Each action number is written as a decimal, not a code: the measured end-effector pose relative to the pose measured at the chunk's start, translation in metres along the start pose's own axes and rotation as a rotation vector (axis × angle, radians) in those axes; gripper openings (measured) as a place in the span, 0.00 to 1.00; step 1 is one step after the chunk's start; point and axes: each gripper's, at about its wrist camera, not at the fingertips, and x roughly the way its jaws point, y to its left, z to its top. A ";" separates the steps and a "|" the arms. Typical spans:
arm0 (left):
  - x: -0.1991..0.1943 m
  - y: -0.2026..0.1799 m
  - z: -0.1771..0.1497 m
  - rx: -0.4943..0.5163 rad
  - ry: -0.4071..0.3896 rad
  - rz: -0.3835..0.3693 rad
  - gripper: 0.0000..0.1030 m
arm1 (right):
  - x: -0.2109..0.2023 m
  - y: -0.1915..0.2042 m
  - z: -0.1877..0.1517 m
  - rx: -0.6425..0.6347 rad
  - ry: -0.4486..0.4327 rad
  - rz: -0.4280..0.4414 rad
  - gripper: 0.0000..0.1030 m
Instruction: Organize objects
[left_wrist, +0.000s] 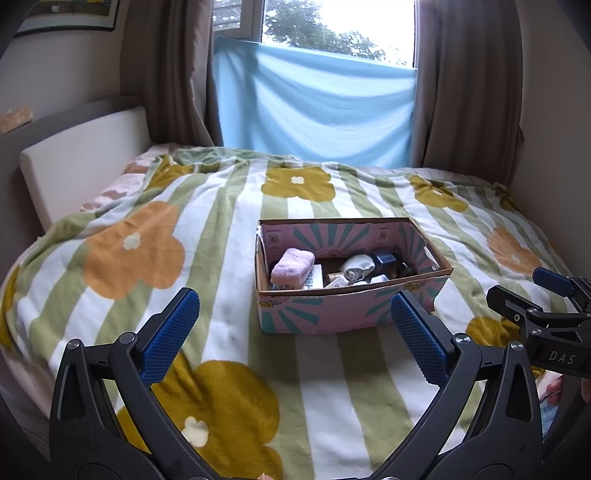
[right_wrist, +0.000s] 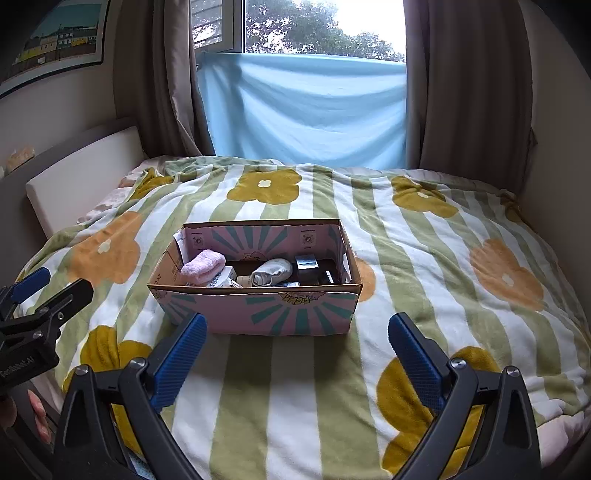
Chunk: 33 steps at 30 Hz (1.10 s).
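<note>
A pink and teal cardboard box (left_wrist: 325, 314) stands open on the flowered blanket (left_wrist: 207, 221). In it lie a folded lilac cloth (left_wrist: 292, 266), a rolled white sock (left_wrist: 357, 266), a dark blue box (left_wrist: 386, 260) and small bottles. The box also shows in the right wrist view (right_wrist: 280, 314), with the lilac cloth (right_wrist: 202, 266) and the sock (right_wrist: 271, 276) inside. My left gripper (left_wrist: 295, 332) is open and empty, just short of the box's near wall. My right gripper (right_wrist: 297, 350) is open and empty, in front of the box.
A white headboard (left_wrist: 85, 162) lines the left side of the bed. A blue sheet (left_wrist: 314, 107) hangs over the window between brown curtains (left_wrist: 469, 85). A framed picture (right_wrist: 55, 40) hangs on the left wall. The blanket (right_wrist: 424, 258) covers the whole bed.
</note>
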 end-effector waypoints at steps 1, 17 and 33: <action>-0.002 0.000 0.000 0.000 -0.003 0.001 1.00 | 0.001 0.000 0.000 0.000 0.001 0.001 0.95; -0.002 0.003 -0.004 -0.006 0.009 0.010 1.00 | 0.001 0.003 0.001 0.004 -0.009 0.014 0.95; -0.002 0.003 -0.006 -0.010 0.003 0.000 1.00 | 0.003 0.007 -0.001 0.003 -0.010 0.020 0.95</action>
